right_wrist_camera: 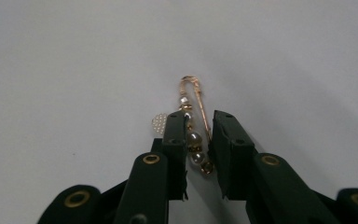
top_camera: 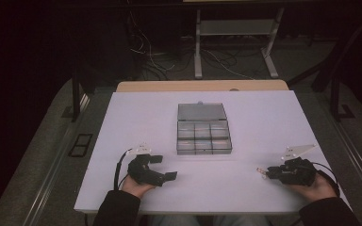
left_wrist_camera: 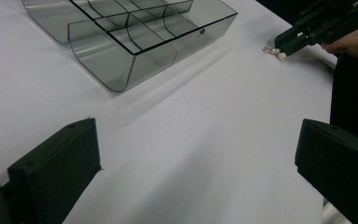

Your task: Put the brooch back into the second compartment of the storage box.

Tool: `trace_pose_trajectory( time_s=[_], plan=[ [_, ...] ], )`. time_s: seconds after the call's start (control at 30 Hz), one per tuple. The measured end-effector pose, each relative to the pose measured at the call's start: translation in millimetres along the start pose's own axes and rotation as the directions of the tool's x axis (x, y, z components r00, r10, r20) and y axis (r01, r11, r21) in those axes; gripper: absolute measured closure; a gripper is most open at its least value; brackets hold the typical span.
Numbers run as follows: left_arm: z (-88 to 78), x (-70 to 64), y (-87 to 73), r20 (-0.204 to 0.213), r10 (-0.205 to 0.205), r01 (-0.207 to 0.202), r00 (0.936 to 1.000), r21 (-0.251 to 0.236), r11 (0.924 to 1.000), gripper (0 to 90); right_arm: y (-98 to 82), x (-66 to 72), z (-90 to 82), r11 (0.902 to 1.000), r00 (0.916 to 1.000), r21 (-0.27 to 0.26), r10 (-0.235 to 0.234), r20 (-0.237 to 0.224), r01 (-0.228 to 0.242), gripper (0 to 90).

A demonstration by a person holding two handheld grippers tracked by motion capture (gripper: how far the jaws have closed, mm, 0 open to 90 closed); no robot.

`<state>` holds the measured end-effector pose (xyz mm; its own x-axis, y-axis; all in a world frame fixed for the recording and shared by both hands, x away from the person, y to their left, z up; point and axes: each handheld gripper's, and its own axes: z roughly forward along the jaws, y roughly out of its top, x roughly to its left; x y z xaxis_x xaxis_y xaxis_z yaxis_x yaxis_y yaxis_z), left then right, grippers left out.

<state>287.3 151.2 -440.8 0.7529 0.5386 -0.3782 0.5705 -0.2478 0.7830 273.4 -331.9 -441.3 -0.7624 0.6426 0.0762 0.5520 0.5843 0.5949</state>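
A gold safety-pin brooch (right_wrist_camera: 195,128) strung with pearls lies flat on the white table, between the two black jaws of my right gripper (right_wrist_camera: 199,123). The jaws stand narrow and close on either side of it, with a sliver of gap still showing beside the pin wire. In the high view that gripper (top_camera: 265,173) rests at the table's front right, with the brooch (top_camera: 260,171) at its tips. My left gripper (top_camera: 164,167) lies at the front left, open and holding nothing. In the left gripper view its jaws (left_wrist_camera: 198,140) stand wide apart over bare table.
A clear plastic compartment box (top_camera: 203,146), its lid (top_camera: 201,112) laid open behind it, stands mid-table; its divided wells look empty. The same box (left_wrist_camera: 121,70) shows ahead of the left gripper. Beyond the table's far edge stand desk legs and cables on the floor.
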Motion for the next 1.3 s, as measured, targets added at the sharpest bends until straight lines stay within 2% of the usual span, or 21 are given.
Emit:
trace_pose_trajectory(
  time_s=[0.07,0.13,0.37,0.53,0.7,1.03,1.3],
  plan=[
    [-0.5,-0.3,0.4,0.0,0.005,-0.005,1.0,-0.009,0.9999,0.0,0.9,2.0,0.2,0.9999,0.9998,0.008,-0.007,0.021,0.006,80.2],
    [-1.4,-0.4,0.5,-0.004,0.007,-0.007,1.0,-0.01,0.9999,0.0,0.8,0.7,0.1,0.9999,0.9999,0.007,0.008,0.012,-0.008,80.8],
    [-3.2,0.3,0.8,-0.008,0.012,-0.012,0.9999,-0.016,0.9998,0.0,-0.2,-4.2,-0.6,0.9981,0.9977,-0.003,0.061,-0.03,-0.062,81.5],
    [-6.7,-2.2,1.9,-0.025,0.04,-0.041,0.9989,-0.039,0.9984,0.0,-1.6,-7.7,-1.1,0.9949,0.9924,-0.008,0.1,-0.071,-0.101,81.6],
    [-10.1,-2.4,2.0,-0.029,0.045,-0.046,0.9986,-0.054,0.9975,0.0,-1.9,-10.0,-2.9,0.99,0.9848,-0.013,0.138,-0.106,-0.14,81.7],
    [-13.2,-1.8,2.1,-0.031,0.038,-0.04,0.9988,-0.067,0.9969,0.0,0.0,-9.2,-4.4,0.9869,0.9777,-0.017,0.157,-0.14,-0.16,81.6],
    [-14.8,-1.9,1.9,-0.035,0.041,-0.043,0.9986,-0.077,0.9961,0.0,6.8,-7.8,-9.9,0.9874,0.9761,-0.032,0.148,-0.159,-0.155,81.6]
  ],
)
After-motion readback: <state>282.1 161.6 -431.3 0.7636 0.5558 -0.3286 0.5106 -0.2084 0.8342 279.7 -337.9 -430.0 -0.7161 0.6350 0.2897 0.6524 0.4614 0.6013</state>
